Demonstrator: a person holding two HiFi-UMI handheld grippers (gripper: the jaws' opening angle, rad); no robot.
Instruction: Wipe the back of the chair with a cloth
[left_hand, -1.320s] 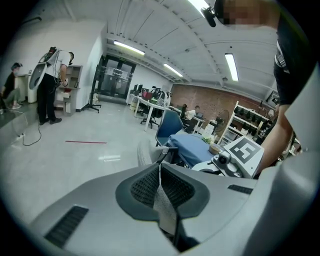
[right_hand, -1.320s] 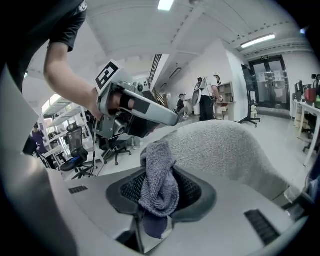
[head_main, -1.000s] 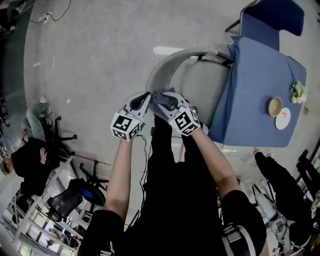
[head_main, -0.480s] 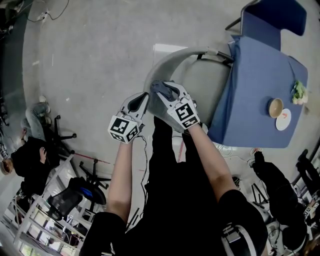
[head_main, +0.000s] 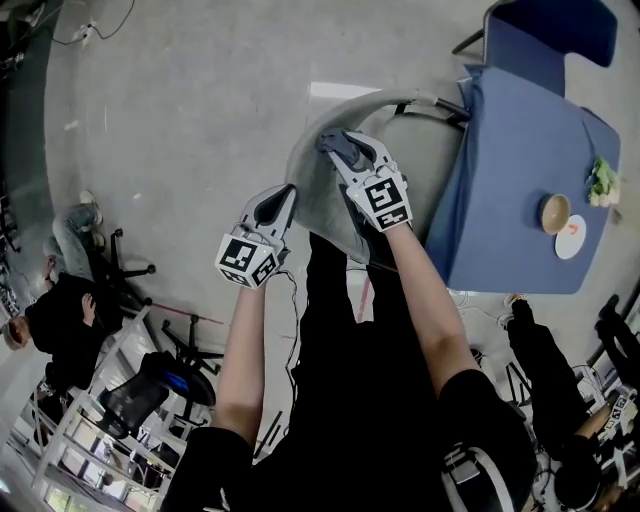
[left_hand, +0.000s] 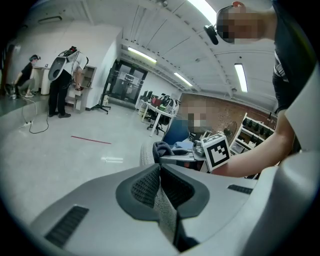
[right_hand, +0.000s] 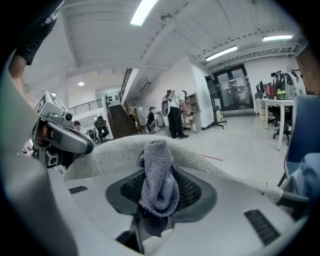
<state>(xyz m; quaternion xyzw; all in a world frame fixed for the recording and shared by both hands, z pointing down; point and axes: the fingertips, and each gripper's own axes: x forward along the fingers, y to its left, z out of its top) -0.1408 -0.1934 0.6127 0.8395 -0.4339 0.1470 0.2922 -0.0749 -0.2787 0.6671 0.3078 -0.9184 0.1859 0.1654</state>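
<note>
In the head view a grey chair back (head_main: 318, 175) curves in front of me. My right gripper (head_main: 340, 148) is shut on a grey-blue cloth (head_main: 335, 145) and presses it against the back, near the top rim. The right gripper view shows the cloth (right_hand: 159, 180) bunched between the pads, with the grey chair back (right_hand: 110, 150) just beyond. My left gripper (head_main: 288, 192) is lower and to the left, at the back's near edge. In the left gripper view its jaws (left_hand: 160, 167) pinch a strip of grey woven chair fabric. The cloth (left_hand: 161, 148) shows beyond.
A blue-covered table (head_main: 520, 180) stands right of the chair, with a bowl (head_main: 552, 212) and a plate (head_main: 572, 236) on it. A blue chair (head_main: 545, 35) is behind the table. Office chairs (head_main: 130, 270) and a seated person are at the left on grey floor.
My right gripper has slid the cloth away from me, up along the chair back toward its top rim. The left gripper has barely moved.
</note>
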